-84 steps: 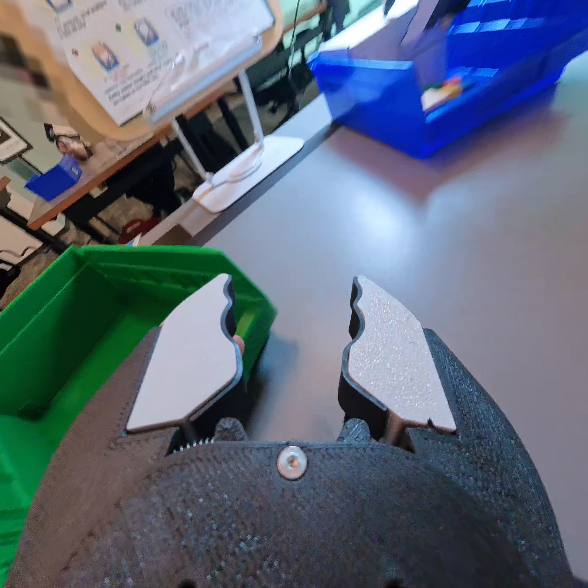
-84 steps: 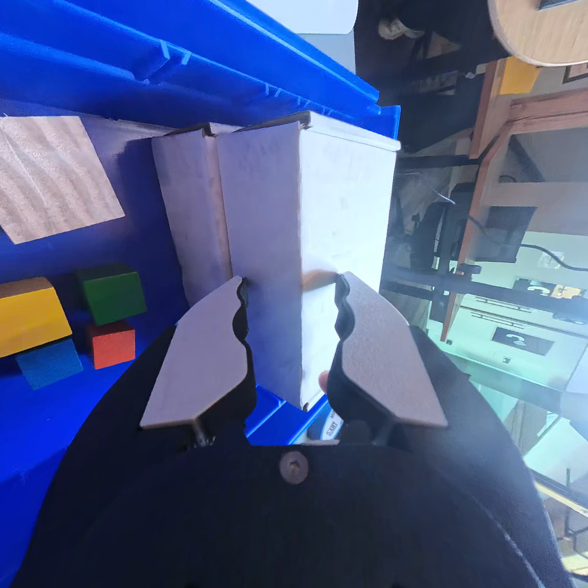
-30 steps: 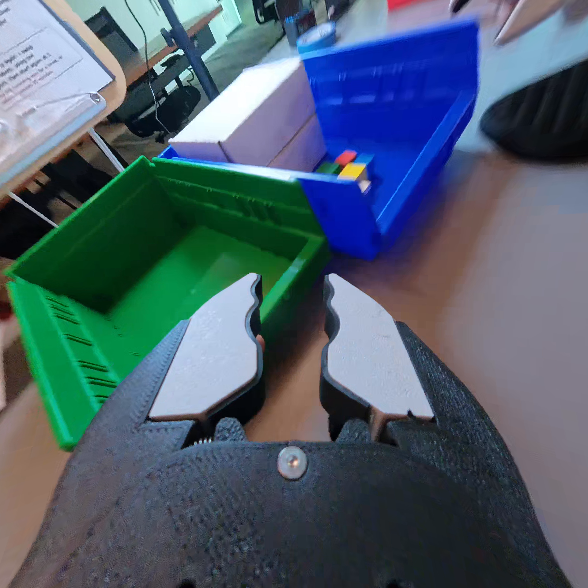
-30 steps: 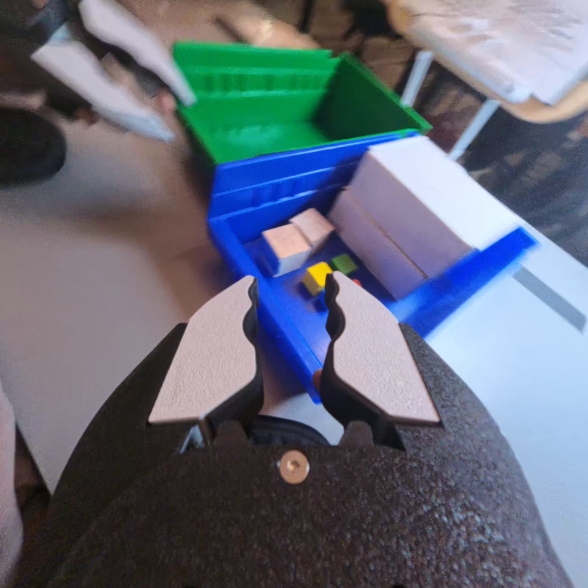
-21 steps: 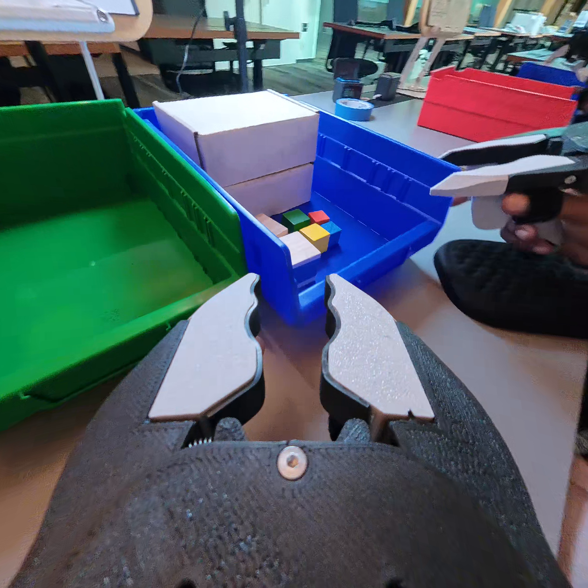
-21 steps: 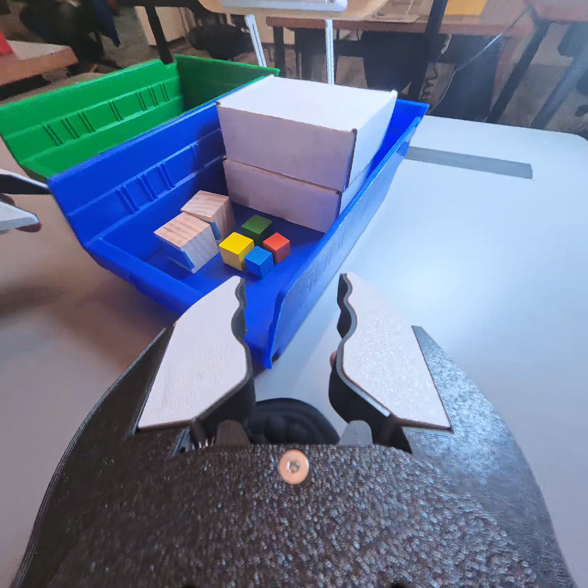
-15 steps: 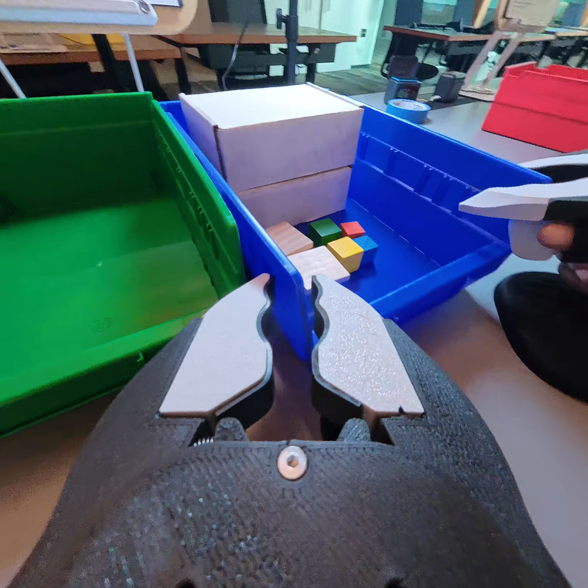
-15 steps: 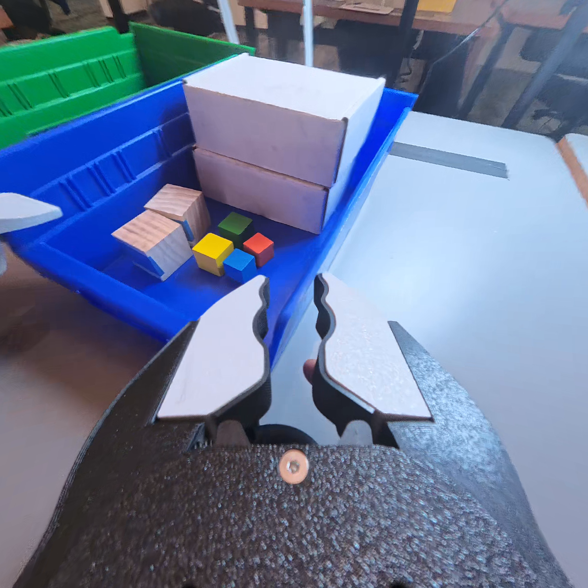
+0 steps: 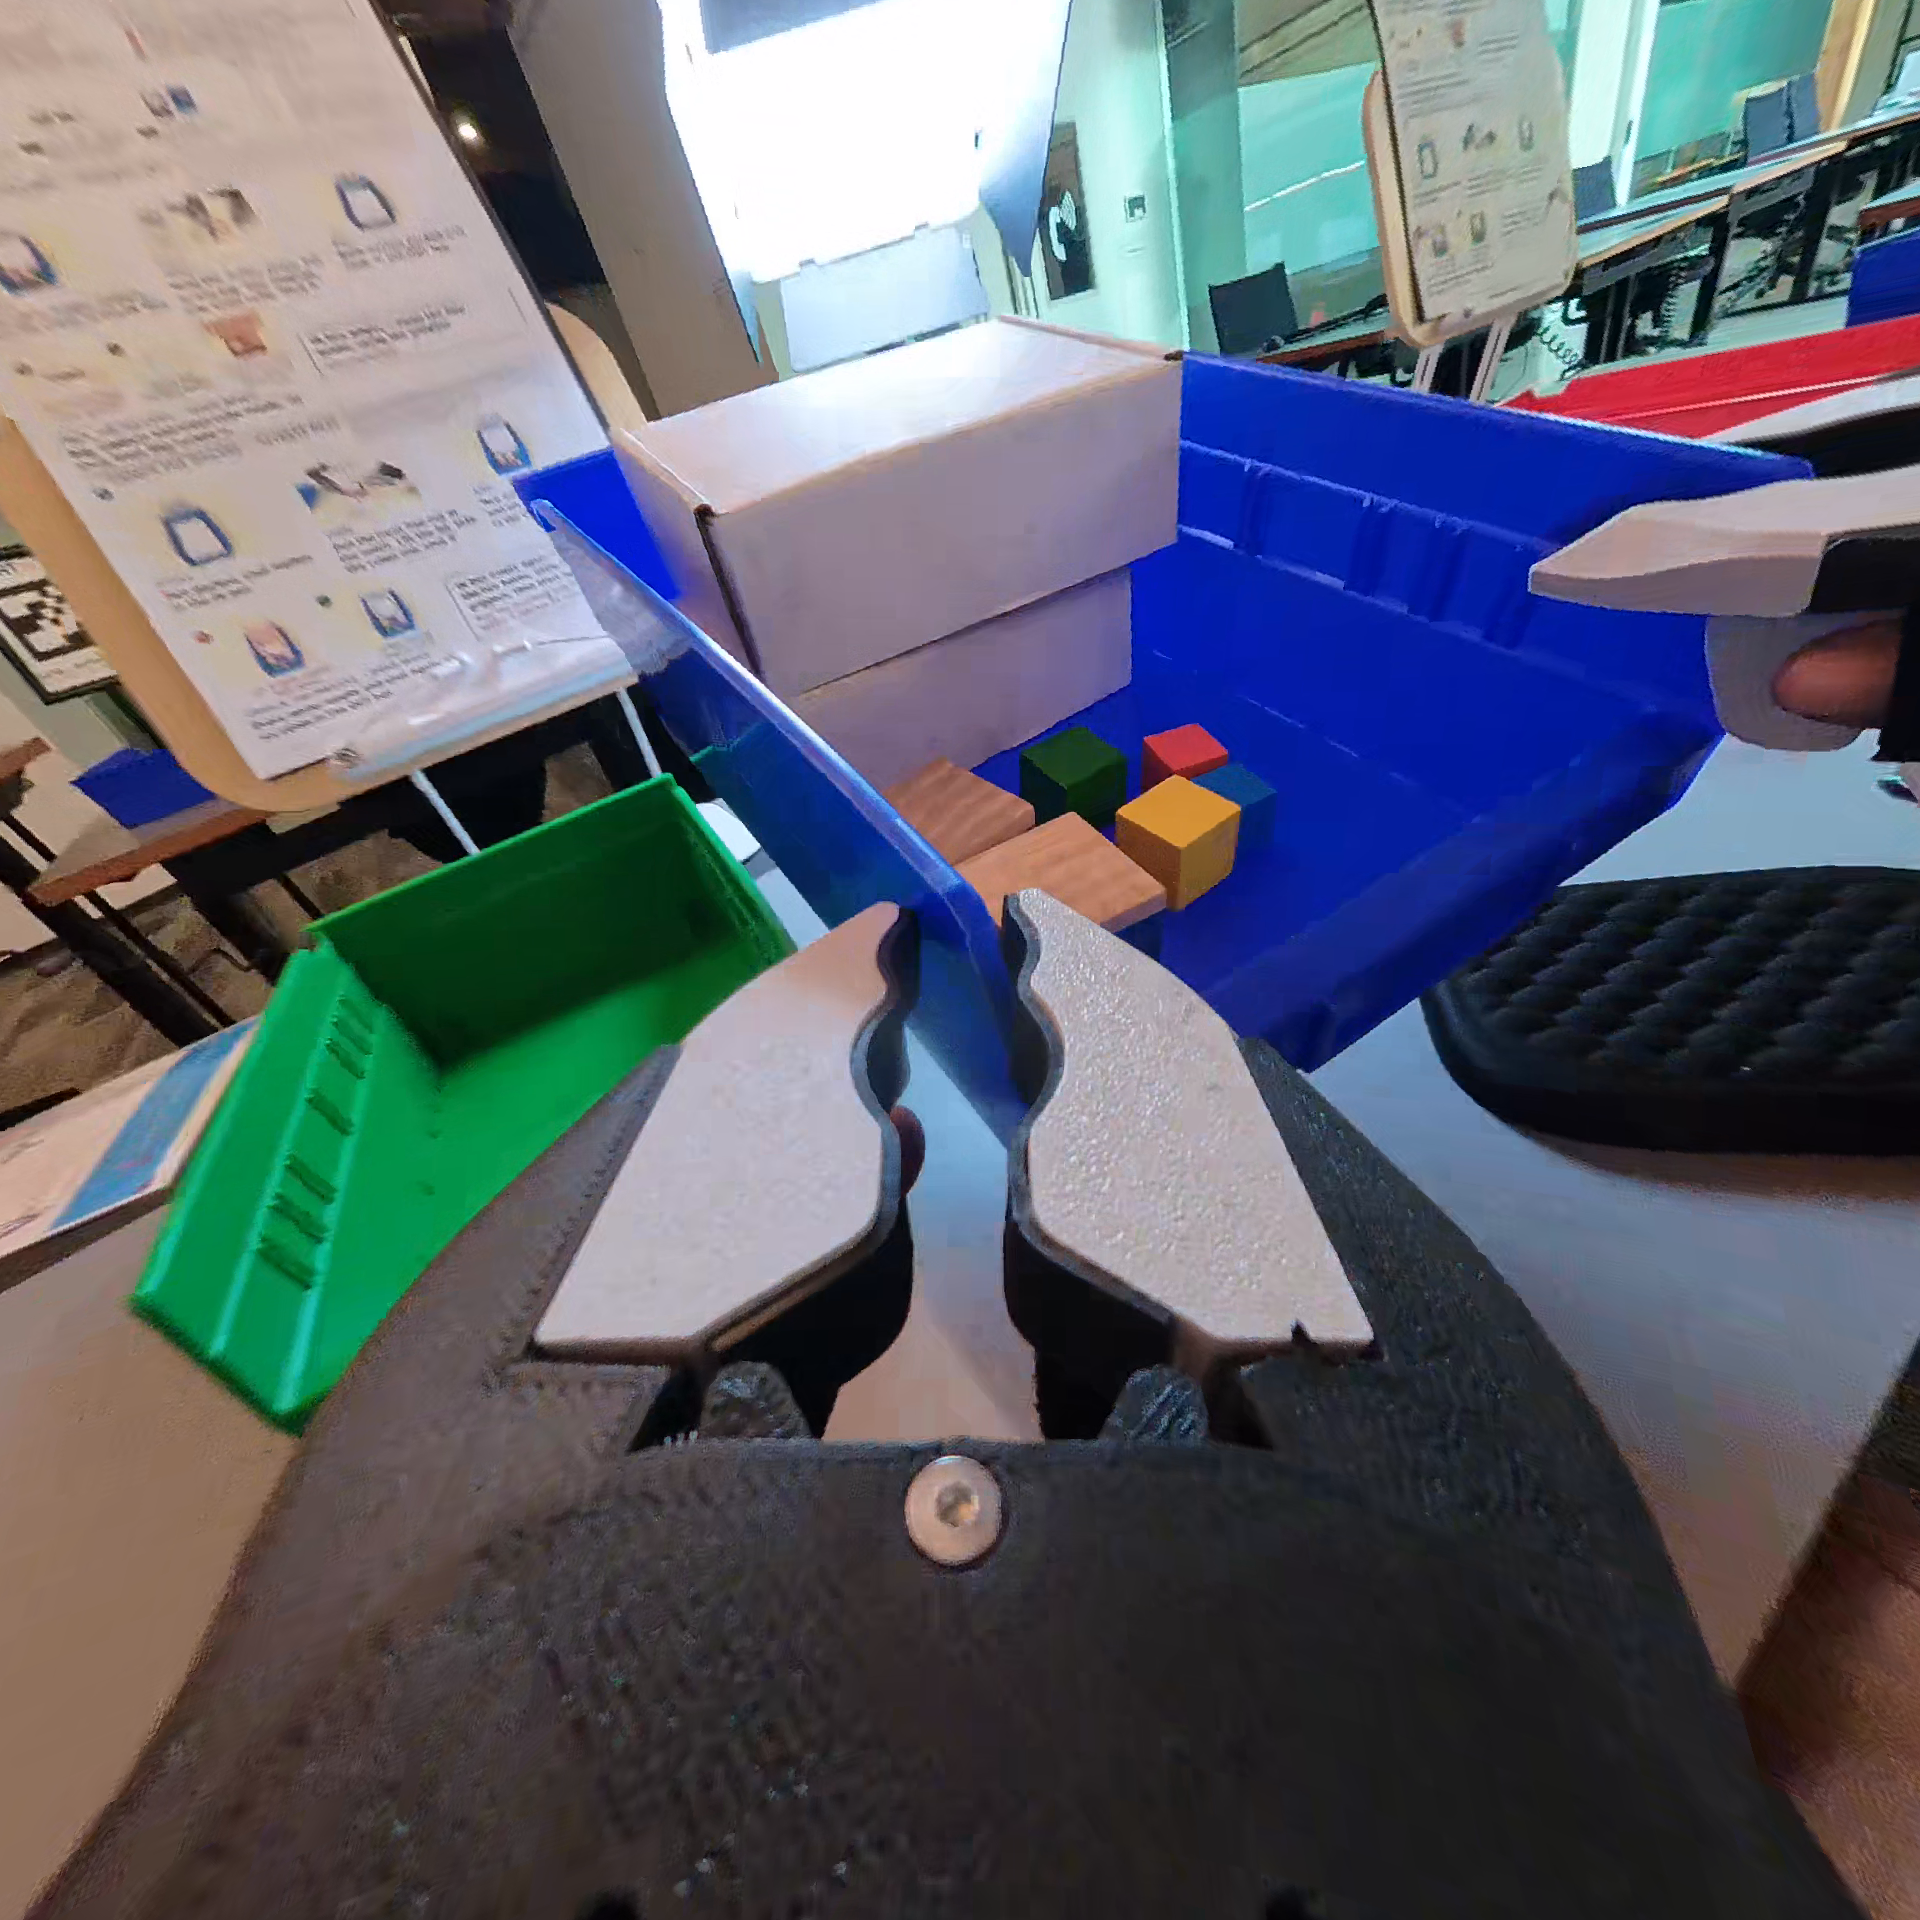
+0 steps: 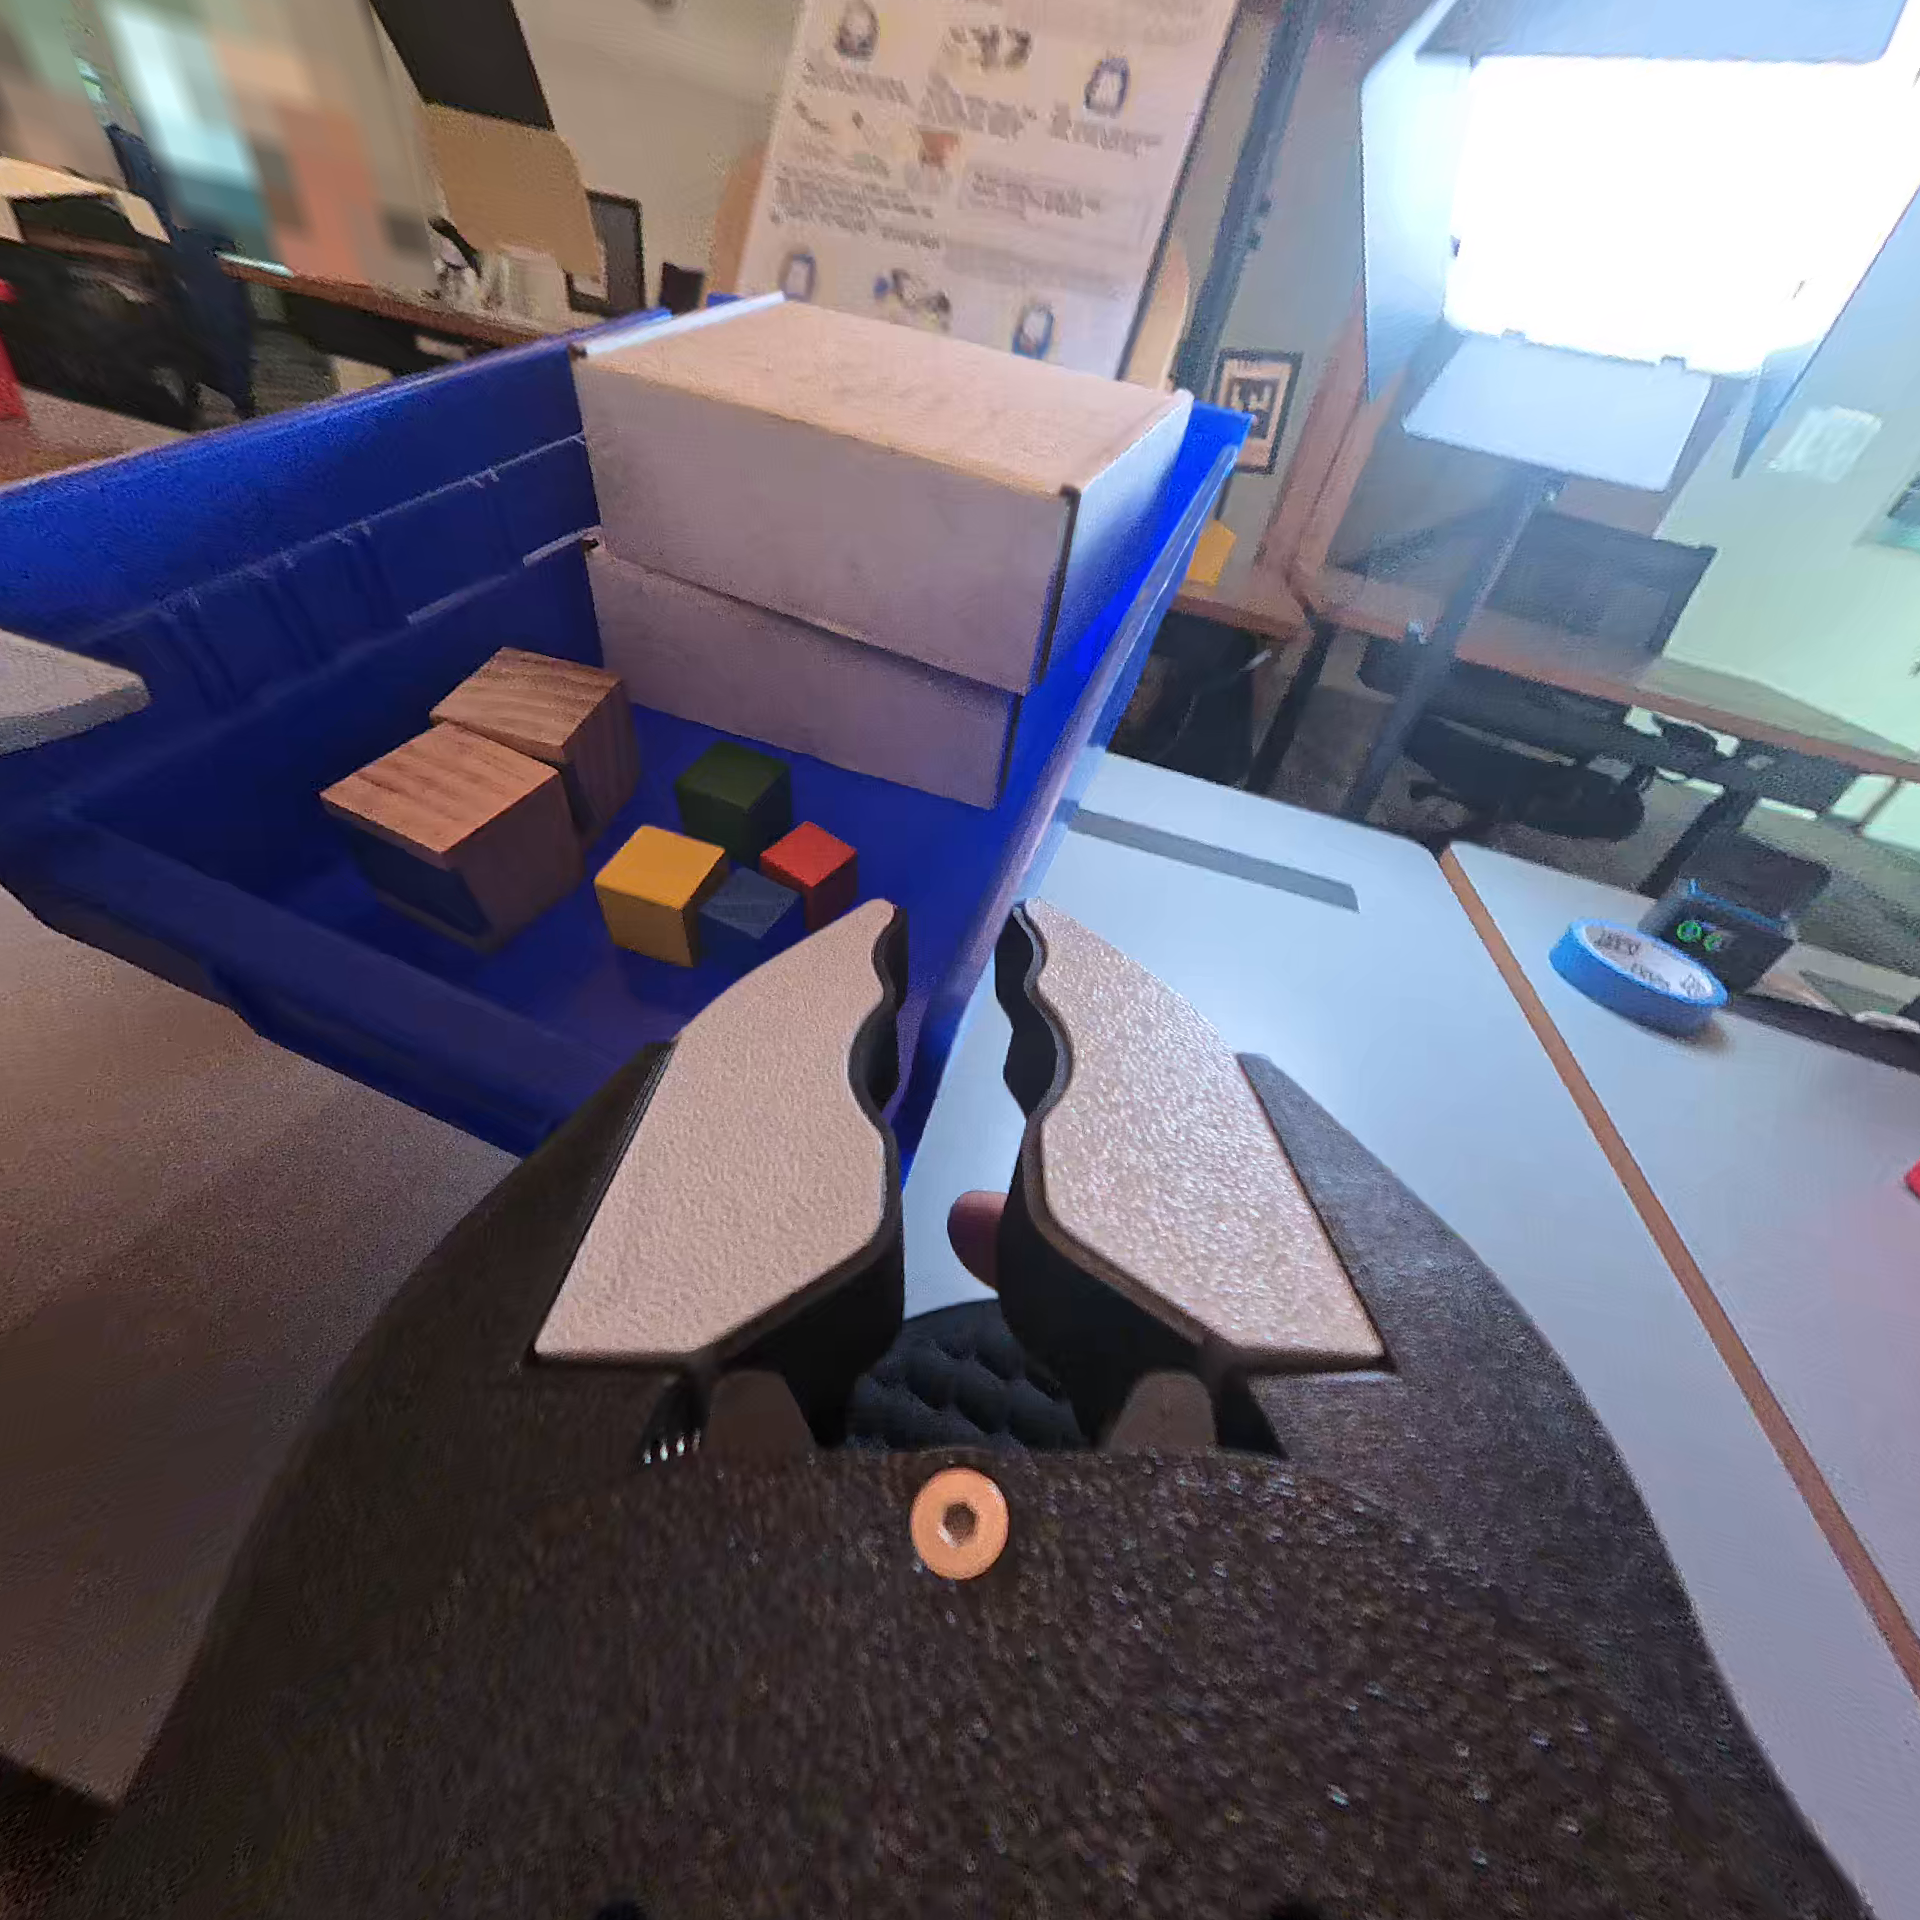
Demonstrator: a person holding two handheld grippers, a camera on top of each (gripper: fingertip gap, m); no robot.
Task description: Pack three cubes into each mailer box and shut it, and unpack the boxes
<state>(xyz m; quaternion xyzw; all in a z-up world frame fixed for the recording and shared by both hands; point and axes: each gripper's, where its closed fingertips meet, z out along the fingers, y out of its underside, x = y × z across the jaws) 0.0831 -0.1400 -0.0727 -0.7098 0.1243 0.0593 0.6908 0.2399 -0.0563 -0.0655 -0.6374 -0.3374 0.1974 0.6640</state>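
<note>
A blue bin [image 9: 1403, 582] holds two stacked white mailer boxes [image 9: 914, 499], two wooden blocks [image 9: 1070, 868] and yellow [image 9: 1179, 847], green [image 9: 1070, 774], red [image 9: 1184, 750] and blue [image 9: 1242, 795] cubes. My left gripper [image 9: 956, 914] is shut on the bin's left wall. My right gripper [image 10: 945, 914] is shut on the bin's [image 10: 260, 582] right wall. The boxes [image 10: 831, 488], blocks [image 10: 457, 821] and yellow cube [image 10: 655, 888] also show in the right wrist view. The right gripper's finger [image 9: 1704, 561] shows at the bin's far side.
An empty green bin [image 9: 416, 1039] lies left of the blue bin. An instruction board [image 9: 260, 364] stands behind it. A black pad [image 9: 1683, 1008] lies on the table at the right. A blue tape roll [image 10: 1636, 971] sits on the neighbouring table. My right fingertips sit around 20 cm from my left ones.
Both grippers have reached the blue bin's side walls and closed on them. The bin now sits higher and apart from the green bin, and both views have tipped upward.
</note>
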